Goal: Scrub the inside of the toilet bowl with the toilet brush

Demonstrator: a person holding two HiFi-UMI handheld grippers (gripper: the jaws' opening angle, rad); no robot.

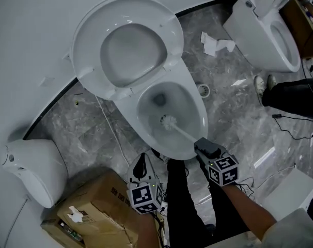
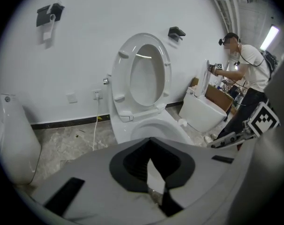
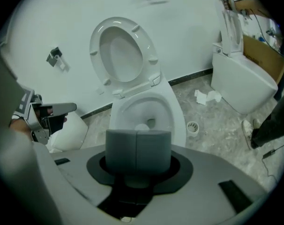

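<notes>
- Your right gripper's (image 1: 199,144) jaws hide the handle (image 1: 185,133) they clamp.
- The white toilet brush (image 1: 169,122) head seemingly touches the toilet bowl's (image 1: 202,119) inside.
- Your left gripper (image 1: 141,160), beside the bowl: closed, empty.

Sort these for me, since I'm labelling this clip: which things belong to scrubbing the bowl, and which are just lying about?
Part of the job:
- toilet bowl
- toilet brush, head down in the bowl
- right gripper, shut on the brush handle

Just lying about:
- crumpled tissue on the floor
- cardboard box
- second toilet
- left gripper, shut, holding nothing
</notes>
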